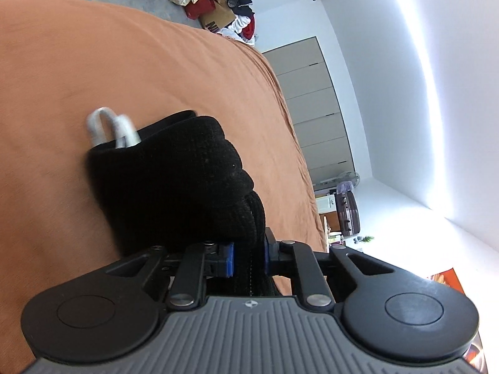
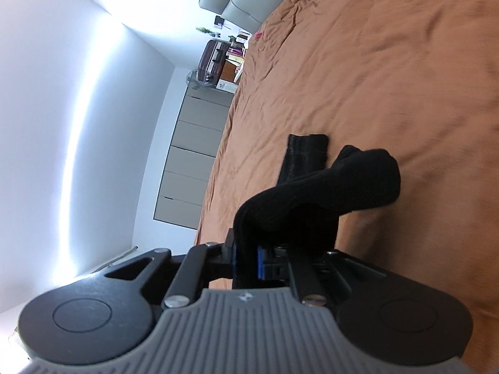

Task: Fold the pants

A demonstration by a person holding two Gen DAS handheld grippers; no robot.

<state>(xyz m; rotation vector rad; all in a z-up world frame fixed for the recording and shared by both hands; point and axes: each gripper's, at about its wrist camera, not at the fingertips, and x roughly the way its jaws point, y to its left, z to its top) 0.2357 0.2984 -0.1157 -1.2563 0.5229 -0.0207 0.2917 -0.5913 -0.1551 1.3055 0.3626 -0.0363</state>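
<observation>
Orange-brown bedspread (image 1: 93,62) filling both views, black knit pants (image 1: 174,180) bunched above it, left gripper (image 1: 248,261) pinched tight on one fold, right gripper (image 2: 246,261) clamped on another, white drawstring (image 1: 109,131) looping from the waistband.

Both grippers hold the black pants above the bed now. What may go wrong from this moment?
1. The left gripper pinches only a narrow bunched strip of the black pants, so the cloth may slip out.
2. The white drawstring sticks out loose and may end up caught in the fold.
3. At the right gripper the fabric hangs in a twisted loop over the orange bedspread; laid down like this, the fold may come out crooked.
</observation>
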